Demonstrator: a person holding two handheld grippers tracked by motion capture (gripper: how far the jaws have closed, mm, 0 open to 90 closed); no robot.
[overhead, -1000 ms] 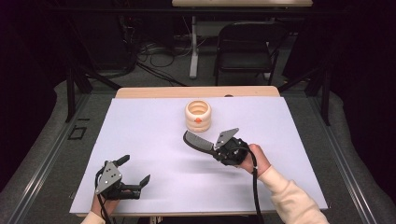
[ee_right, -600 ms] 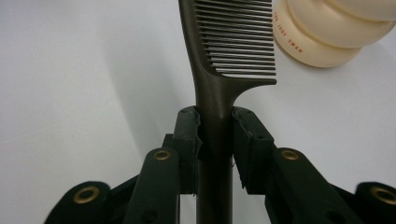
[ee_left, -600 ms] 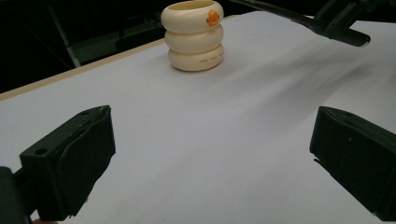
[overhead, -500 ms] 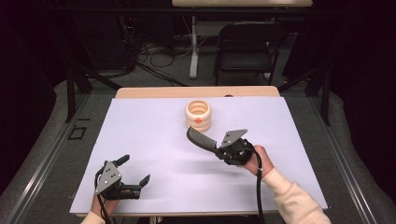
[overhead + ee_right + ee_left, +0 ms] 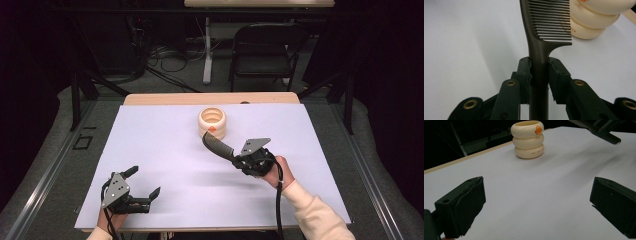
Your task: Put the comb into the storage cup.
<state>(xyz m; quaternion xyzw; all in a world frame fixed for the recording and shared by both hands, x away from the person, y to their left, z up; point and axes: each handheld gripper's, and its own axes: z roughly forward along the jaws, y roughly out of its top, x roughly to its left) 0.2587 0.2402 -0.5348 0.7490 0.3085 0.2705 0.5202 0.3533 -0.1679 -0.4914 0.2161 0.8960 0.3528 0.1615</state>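
At the near edge of the desk (image 5: 165, 150), on the left side, the left gripper (image 5: 141, 187) sits low over the white cover, held by a hand at the bottom of the high view. Its two black fingers (image 5: 461, 207) are spread wide apart and nothing is between them. In the left gripper view you can see plain white desk between them.

A bit farther in, and to the right, the right gripper (image 5: 239, 160) is held up above the desk by the other hand (image 5: 276, 170), which comes out of a pale sleeve (image 5: 317, 217). Its fingers (image 5: 525, 75) are pinching the handle of a dark comb (image 5: 544, 37). One finger presses on each side of the handle, just below where the teeth start. The comb sticks out from the gripper toward the far left, with its far end up in the air and not touching the desk.

Just past the tip of the comb stands a cream holder (image 5: 212, 122). It looks like three fat rings stacked up, with a small orange mark near the top and an open hole in the top. It stands upright near the far edge of the desk. The comb is close to it, but I cannot tell if they touch.

Behind the desk, on the dark floor, is a black folding chair (image 5: 262, 47).
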